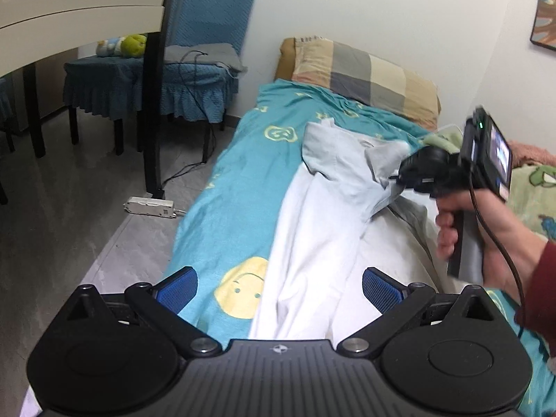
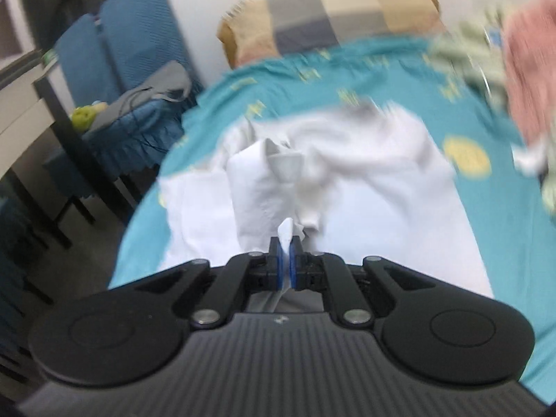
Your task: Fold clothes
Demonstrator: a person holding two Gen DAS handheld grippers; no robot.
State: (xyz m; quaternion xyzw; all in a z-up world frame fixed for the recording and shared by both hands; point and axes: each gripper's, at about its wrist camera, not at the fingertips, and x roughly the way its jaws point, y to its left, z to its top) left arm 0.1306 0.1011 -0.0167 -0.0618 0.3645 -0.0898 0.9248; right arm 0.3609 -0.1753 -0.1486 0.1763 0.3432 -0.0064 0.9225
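Note:
A white collared shirt [image 1: 312, 229] lies along the teal bedsheet [image 1: 236, 180], partly bunched, its collar end lifted toward the pillow. My left gripper [image 1: 278, 290] is open and empty, its blue pads apart just above the shirt's near end. My right gripper [image 2: 286, 260] is shut on a fold of the white shirt [image 2: 365, 187], and cloth sticks up between its blue pads. In the left wrist view the right gripper [image 1: 394, 178] is held at the right and pulls the shirt's upper part up.
A checked pillow [image 1: 368, 76] lies at the bed's head against the wall. Blue-covered chairs [image 1: 194, 62] and a white table [image 1: 69, 10] stand left of the bed. A power strip [image 1: 149, 206] lies on the floor. Green and pink bedding [image 2: 521, 62] lies at the right.

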